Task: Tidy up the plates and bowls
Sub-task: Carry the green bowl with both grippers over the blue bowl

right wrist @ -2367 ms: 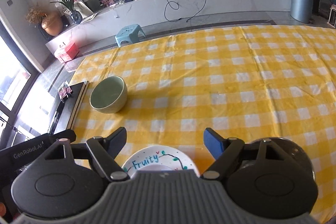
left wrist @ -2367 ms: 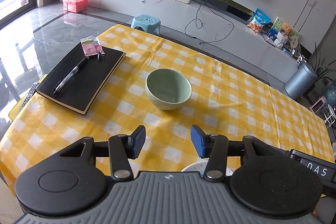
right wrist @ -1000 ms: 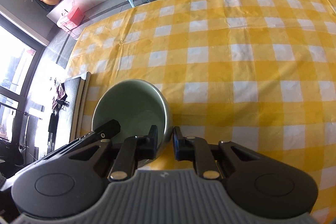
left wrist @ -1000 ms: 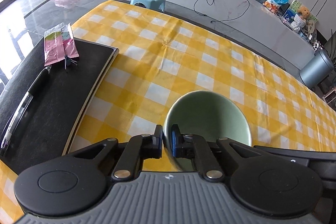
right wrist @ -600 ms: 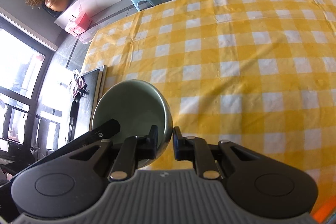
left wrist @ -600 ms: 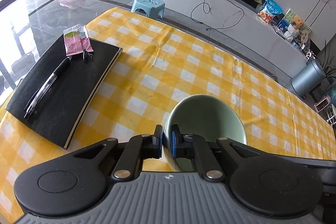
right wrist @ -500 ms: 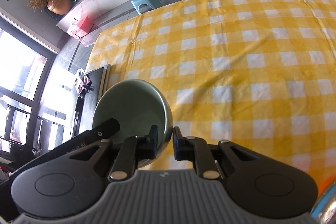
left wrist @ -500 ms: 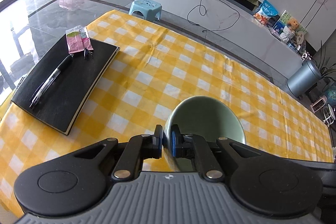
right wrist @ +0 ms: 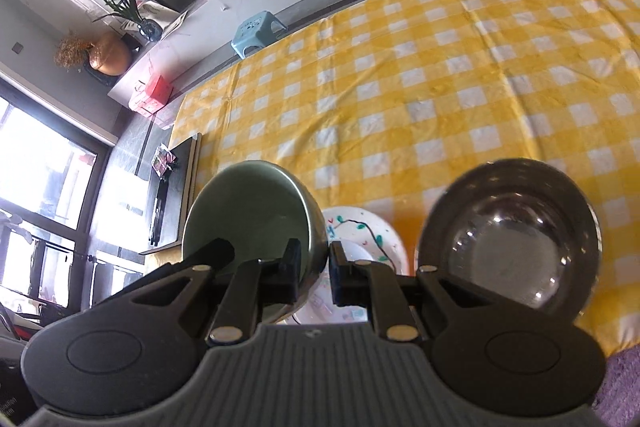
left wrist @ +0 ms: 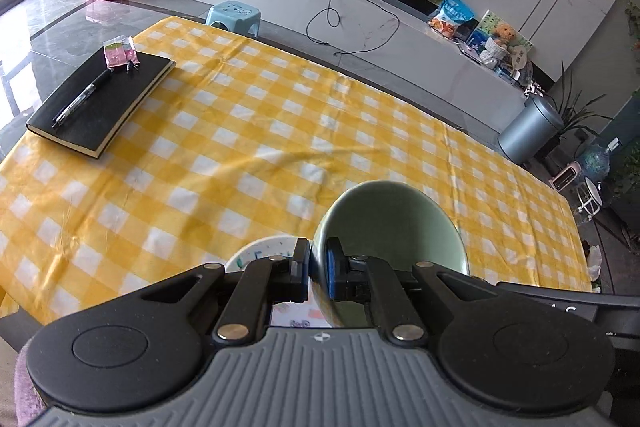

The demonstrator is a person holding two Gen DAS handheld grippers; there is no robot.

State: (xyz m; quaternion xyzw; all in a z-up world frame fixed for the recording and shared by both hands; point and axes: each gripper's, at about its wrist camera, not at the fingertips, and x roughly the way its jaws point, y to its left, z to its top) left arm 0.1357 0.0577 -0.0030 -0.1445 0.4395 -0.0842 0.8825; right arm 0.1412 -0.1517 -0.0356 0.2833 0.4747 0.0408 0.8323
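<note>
Green bowl [left wrist: 394, 223] gripped by both tools, lifted clear of the yellow checked cloth [left wrist: 240, 131]. Left gripper [left wrist: 318, 269] pinching the near-left rim; right gripper [right wrist: 314, 265] pinching the opposite wall. Below the bowl, a white plate [right wrist: 366, 231]; just beside it, a dark glass bowl [right wrist: 510, 239]. Black notebook [left wrist: 100, 103] far left.

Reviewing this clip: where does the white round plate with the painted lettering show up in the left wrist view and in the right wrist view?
Left wrist view: the white round plate with painted lettering peeks out low, left of centre, behind the left gripper.
Right wrist view: the plate sits low centre, between the pale green ceramic bowl and the dark glass bowl.
Shared landmark: the light blue plastic stool beyond the table's far edge.
</note>
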